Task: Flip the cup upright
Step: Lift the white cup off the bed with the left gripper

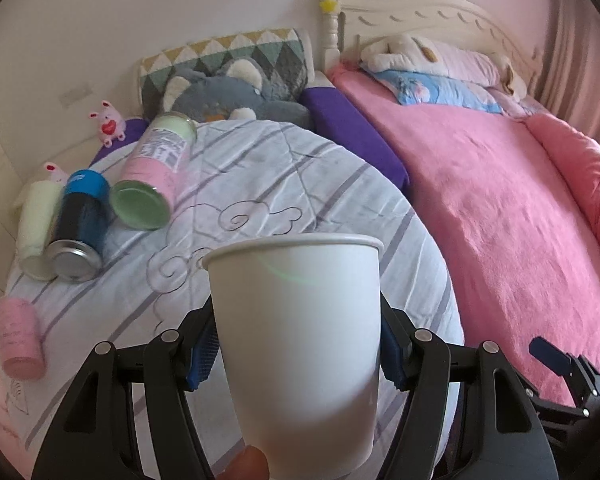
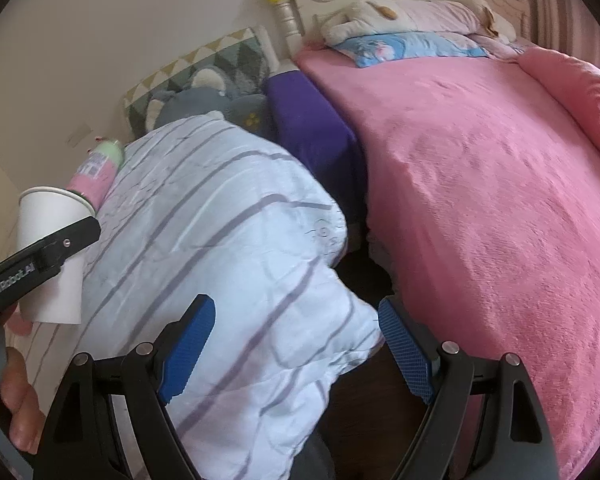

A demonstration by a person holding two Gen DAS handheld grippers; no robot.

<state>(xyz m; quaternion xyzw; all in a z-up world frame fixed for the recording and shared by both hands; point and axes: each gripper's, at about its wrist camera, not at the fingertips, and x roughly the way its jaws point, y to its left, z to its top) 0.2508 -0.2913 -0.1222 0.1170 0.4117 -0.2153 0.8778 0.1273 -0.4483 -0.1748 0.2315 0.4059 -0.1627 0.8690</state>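
Left wrist view: the left gripper (image 1: 296, 350) is clamped on a white paper cup (image 1: 296, 344), its blue pads (image 1: 200, 360) pressing the cup's sides. The cup stands mouth up, rim at the top, held above the striped white quilt (image 1: 260, 184) on the bed. To the left on the quilt lie a pink-and-green can (image 1: 156, 168), a blue can (image 1: 80, 228) and a pale yellow can (image 1: 36, 224), all on their sides and close together; a small pink bottle (image 1: 16, 336) lies nearer the edge. A grey plush toy (image 1: 228, 96) rests at the quilt's head, and a pink blanket (image 1: 500, 208) covers the bed to the right.

In the right wrist view the right gripper (image 2: 296, 350) hangs with its jaws spread wide and nothing between them, over the quilt's edge. The cup appears at far left, upright in the other gripper, well apart from this one.
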